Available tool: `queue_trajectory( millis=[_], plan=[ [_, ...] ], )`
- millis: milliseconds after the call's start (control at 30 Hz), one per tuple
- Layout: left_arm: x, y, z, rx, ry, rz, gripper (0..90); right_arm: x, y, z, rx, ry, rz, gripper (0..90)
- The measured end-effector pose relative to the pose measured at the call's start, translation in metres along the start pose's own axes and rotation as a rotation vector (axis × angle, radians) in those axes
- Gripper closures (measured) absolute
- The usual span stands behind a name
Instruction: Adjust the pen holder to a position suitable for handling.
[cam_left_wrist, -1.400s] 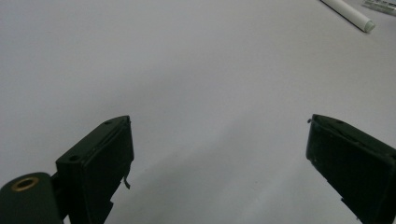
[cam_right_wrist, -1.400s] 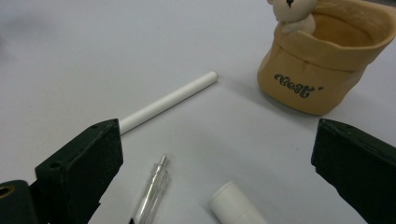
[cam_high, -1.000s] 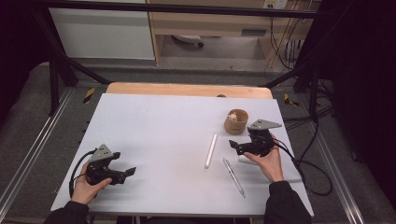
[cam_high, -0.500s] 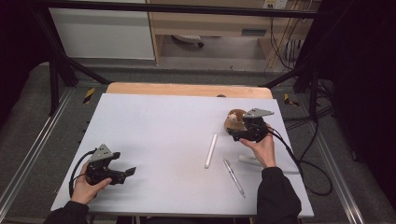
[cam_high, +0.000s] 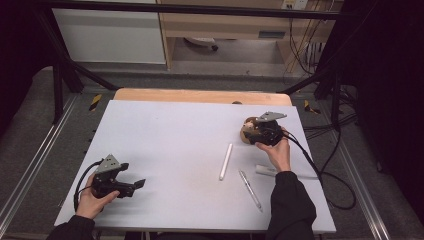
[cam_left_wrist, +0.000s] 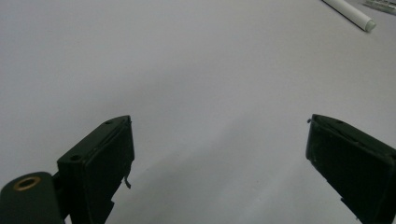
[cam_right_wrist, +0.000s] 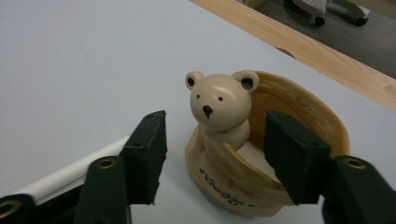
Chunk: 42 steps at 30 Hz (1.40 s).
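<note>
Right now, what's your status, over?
Right gripper closing around tan bear-shaped pen holder, not yet gripping. Left gripper open, idle. Nothing in the way.

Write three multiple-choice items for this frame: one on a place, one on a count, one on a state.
1. Where is the bear-shaped holder?
A. Between the right tongs' jaws
B. Beside the left tongs
C. On the floor

2. How many pen-like things lie on the table?
A. One
B. Three
C. Six

3. How do the left tongs stand?
A. Shut on a pen
B. Open, nothing between the jaws
C. Shut on the holder

Answers:
1 A: the right gripper view shows the right tongs with one jaw outside the holder and one over its cup; the jaws have just been closing, and contact cannot be told.
2 B: the high view shows a white marker, a silver pen and a capped marker.
3 B: bare table lies between the wide jaws.
</note>
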<state>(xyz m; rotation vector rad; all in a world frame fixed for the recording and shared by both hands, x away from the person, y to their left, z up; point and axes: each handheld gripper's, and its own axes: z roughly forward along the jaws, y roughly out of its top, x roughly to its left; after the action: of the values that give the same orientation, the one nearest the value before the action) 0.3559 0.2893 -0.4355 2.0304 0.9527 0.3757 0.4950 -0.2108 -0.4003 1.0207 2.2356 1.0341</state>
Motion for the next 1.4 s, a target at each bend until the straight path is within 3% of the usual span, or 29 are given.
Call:
queue_trajectory(
  millis=[200, 533, 833, 1400],
  plan=[
    [0.000, 0.000, 0.000, 0.001, 0.000, 0.001, 7.8, -0.004, 0.001, 0.007, 0.020, 0.013, -0.016, 50.9],
    [0.000, 0.000, 0.001, 0.004, -0.001, 0.002, 7.9, -0.007, 0.001, 0.014, 0.005, 0.039, -0.026, 61.0],
    [-0.001, 0.000, 0.000, 0.002, -0.002, 0.005, 8.0, -0.008, 0.000, 0.014, 0.004, 0.034, -0.059, 63.1],
    [0.000, 0.000, 0.000, 0.002, -0.002, 0.003, 8.1, -0.005, 0.001, 0.007, 0.011, 0.004, -0.069, 64.0]
  ],
)
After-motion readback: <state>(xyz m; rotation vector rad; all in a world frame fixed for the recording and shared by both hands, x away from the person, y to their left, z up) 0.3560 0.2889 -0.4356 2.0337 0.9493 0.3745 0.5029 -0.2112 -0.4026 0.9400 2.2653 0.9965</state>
